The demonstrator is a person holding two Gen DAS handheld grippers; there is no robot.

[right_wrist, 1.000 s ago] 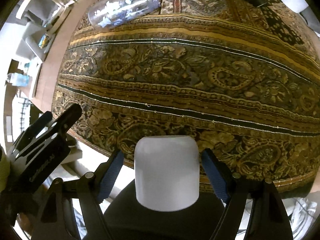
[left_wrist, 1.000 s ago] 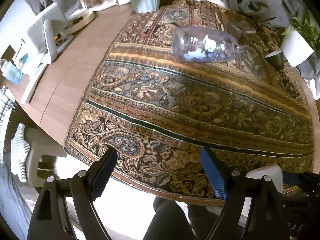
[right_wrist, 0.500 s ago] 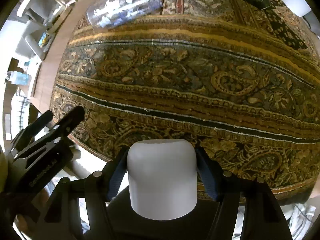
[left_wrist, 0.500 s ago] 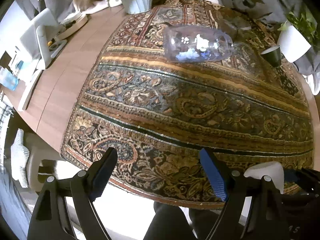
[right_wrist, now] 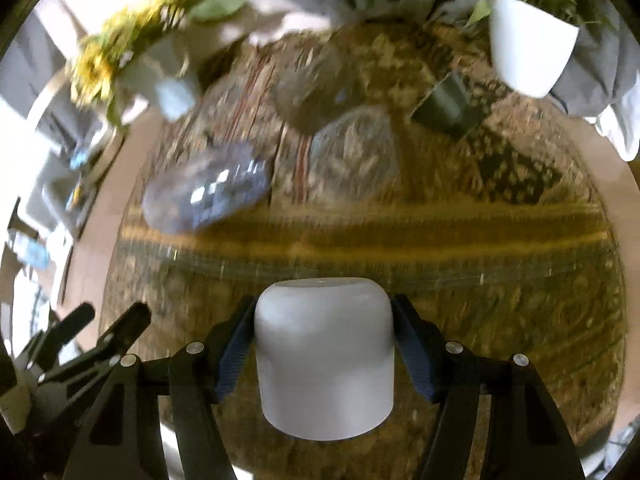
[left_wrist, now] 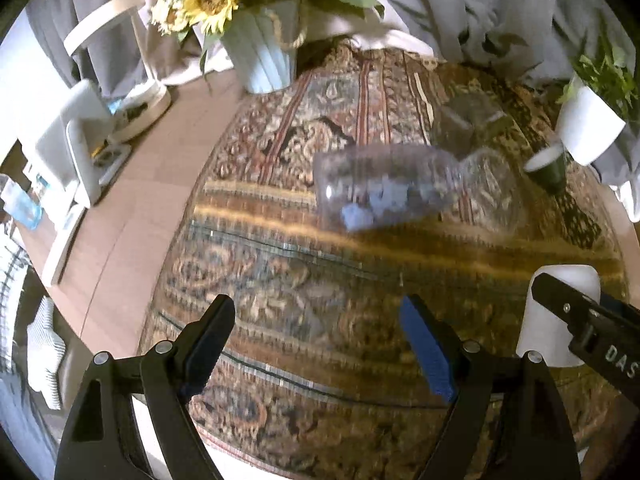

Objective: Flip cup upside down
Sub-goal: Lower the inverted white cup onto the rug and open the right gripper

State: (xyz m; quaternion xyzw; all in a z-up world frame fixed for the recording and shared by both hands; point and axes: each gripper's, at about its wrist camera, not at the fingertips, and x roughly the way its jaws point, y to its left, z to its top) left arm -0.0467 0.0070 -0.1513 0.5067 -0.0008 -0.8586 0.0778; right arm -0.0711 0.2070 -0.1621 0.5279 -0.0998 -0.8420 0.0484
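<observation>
right hand-held gripper (right_wrist: 324, 344) pinching white cup (right_wrist: 324, 356), closed end up, over patterned cloth (right_wrist: 480, 300); left hand-held gripper (left_wrist: 320, 340) spread, holding nothing

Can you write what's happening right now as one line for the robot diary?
right hand-held gripper: shut on white cup, closed end facing away | left hand-held gripper: open, empty | below: patterned cloth
</observation>
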